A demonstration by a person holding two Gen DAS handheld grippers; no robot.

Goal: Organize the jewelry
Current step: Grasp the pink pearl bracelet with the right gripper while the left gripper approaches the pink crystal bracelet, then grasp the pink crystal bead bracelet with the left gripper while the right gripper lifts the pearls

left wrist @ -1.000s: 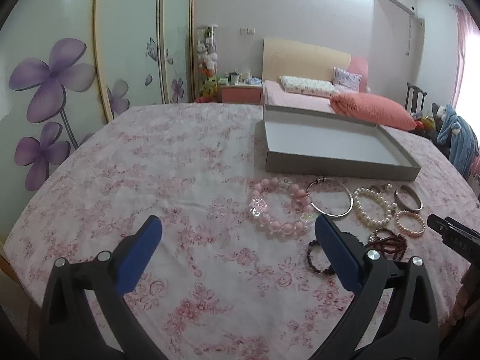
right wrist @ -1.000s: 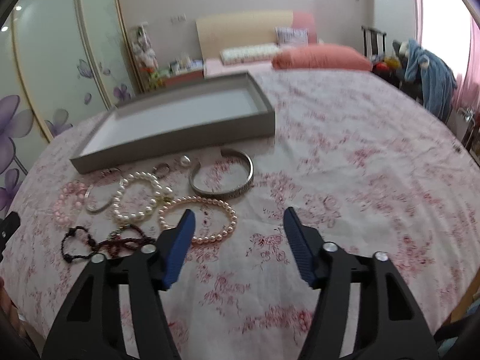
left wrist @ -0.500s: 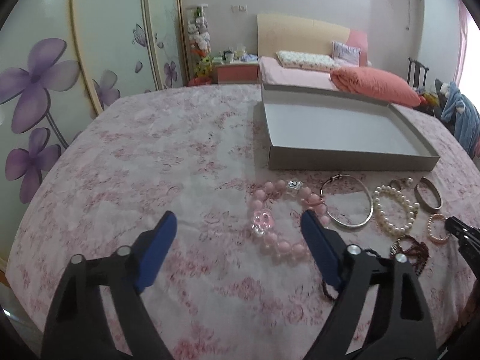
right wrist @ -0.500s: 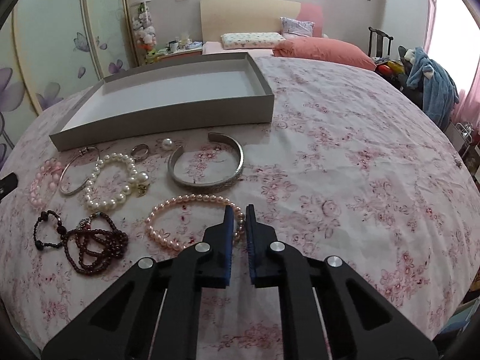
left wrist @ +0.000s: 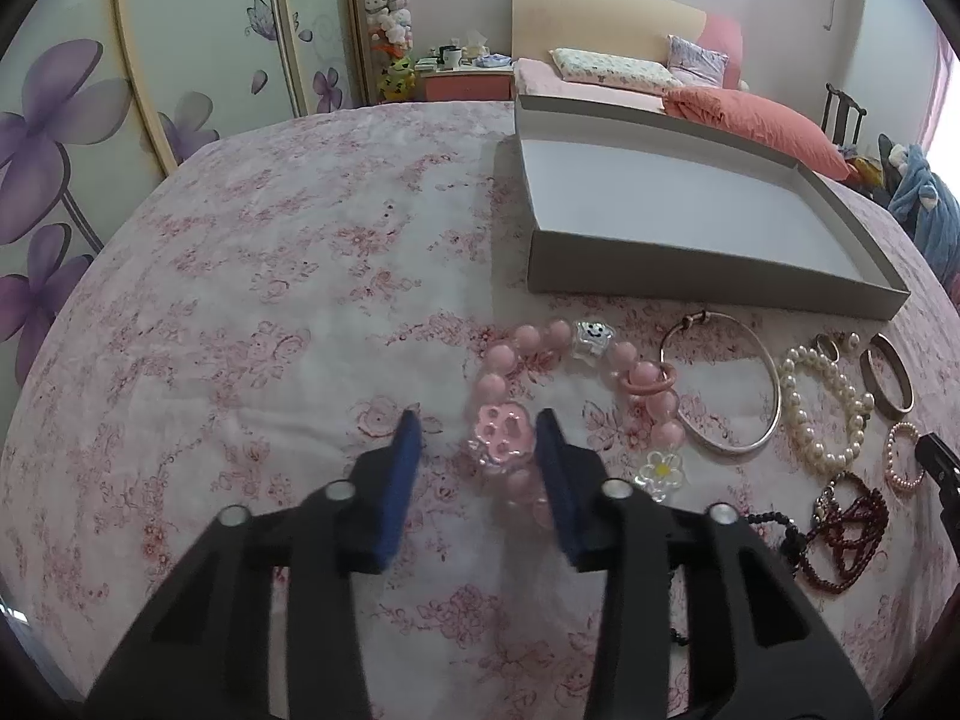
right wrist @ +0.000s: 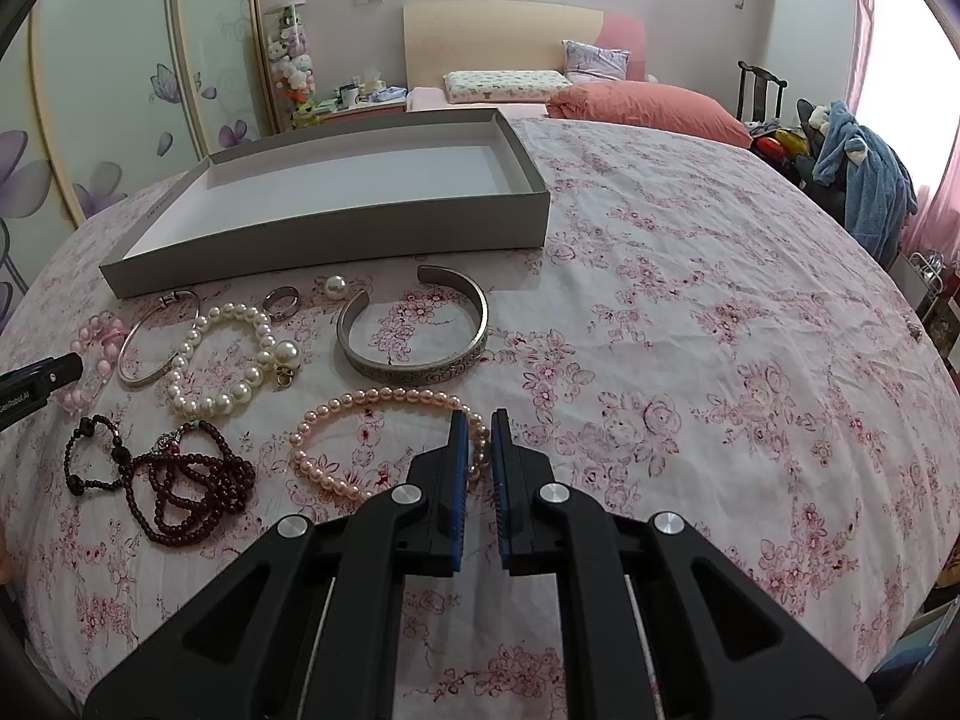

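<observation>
Your grey box (right wrist: 336, 252) sits open toward the far side of the flower-print surface (right wrist: 690, 360), and its pale floor is bare: none of the jewelry is inside it. Everything lies in a loose row just in front of its near wall.

Your left gripper (left wrist: 477, 438) points down at the chunky pink bead bracelet (left wrist: 501, 387). Its fingers (left wrist: 405, 468) are closing, with the bracelet's pink paw-shaped charm (left wrist: 503, 429) and the beads beside it lying between them; the pads do not yet press on it. A clear star charm (left wrist: 593, 336) and a daisy charm (left wrist: 660, 468) sit on the same bracelet.

Your right gripper (right wrist: 479, 432) has its fingers drawn nearly together over the near right curve of the small pink pearl bracelet (right wrist: 384, 402). A few of its beads show in the narrow gap, and you appear to pinch that strand as it lies flat on the cloth.

Between the two bracelets lie the thin silver bangle (right wrist: 156, 339), the white pearl bracelet (right wrist: 222, 354), the dark red bead strand (right wrist: 192, 492) and a small black bead bracelet (right wrist: 90, 456). Close to the box wall you have a ring (right wrist: 282, 302) and a loose pearl (right wrist: 335, 286), and just right of them the wide engraved silver cuff (right wrist: 420, 336).
</observation>
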